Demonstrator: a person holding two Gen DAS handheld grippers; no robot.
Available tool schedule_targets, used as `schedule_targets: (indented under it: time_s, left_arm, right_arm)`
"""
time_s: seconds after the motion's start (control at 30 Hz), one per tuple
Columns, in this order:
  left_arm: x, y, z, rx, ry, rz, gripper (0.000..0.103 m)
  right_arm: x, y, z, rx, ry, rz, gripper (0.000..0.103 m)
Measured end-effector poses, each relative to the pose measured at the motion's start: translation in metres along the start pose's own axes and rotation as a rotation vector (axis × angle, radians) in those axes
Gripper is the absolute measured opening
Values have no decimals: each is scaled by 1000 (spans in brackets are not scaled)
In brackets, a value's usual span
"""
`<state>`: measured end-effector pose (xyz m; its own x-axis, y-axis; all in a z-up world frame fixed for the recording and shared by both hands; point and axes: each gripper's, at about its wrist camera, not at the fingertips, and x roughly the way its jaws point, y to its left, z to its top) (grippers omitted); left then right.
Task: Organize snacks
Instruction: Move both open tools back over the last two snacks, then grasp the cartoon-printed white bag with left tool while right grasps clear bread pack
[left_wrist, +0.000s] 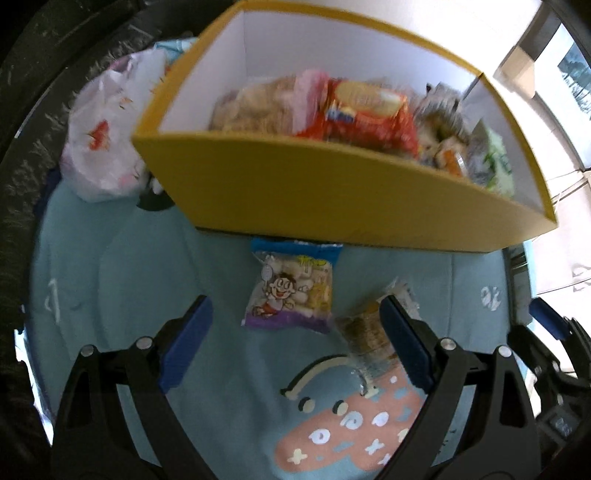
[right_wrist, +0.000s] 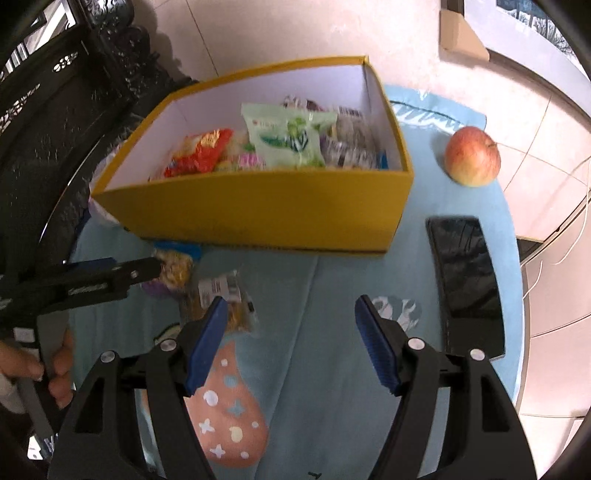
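While the yellow box (left_wrist: 332, 192) is filling the upper half of both views with packets piled inside it, two snacks are lying loose on the blue cloth (left_wrist: 129, 280) just in front of its near wall. In the left wrist view the cartoon snack packet (left_wrist: 291, 288) is sitting at the centre of the frame, its long axis running up and down the picture, its blue top seam pointing toward the box and nearly touching it. Just to its lower right, the clear-wrapped snack (left_wrist: 364, 328) is lying tilted, its long axis running from upper right to lower left, partly hidden behind the right-hand pad.

The left gripper (left_wrist: 295, 339) is hanging with its jaws spread wide and nothing pinched; the cartoon packet is showing between the fingertips, farther off. The right gripper (right_wrist: 291, 343) is also standing well open over bare cloth, holding nothing, its left-hand pad overlapping the clear-wrapped snack (right_wrist: 218, 295) in the picture; whether they are touching is unclear. An apple (right_wrist: 472, 155) and a dark phone (right_wrist: 467, 273) are lying at the right of that frame
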<state>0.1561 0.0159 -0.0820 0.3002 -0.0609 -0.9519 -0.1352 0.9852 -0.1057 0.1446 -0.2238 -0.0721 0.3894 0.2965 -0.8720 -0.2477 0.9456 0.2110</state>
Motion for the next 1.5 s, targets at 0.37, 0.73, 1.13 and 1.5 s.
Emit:
schedule_targets:
  time_s: [0.37, 0.73, 1.13, 1.5]
  left_arm:
    - [56, 1, 8, 17, 100, 51, 75]
    - [49, 26, -2, 25, 70, 39, 48]
    - [57, 30, -12, 20, 53, 31, 48]
    - [50, 20, -13, 19, 55, 55, 47]
  right_arm:
    - [17, 15, -3, -52, 49, 24, 72]
    - [44, 46, -5, -144, 123, 69, 74]
    - [102, 88, -9, -289, 171, 23, 81]
    - [101, 75, -11, -317, 194, 4, 56]
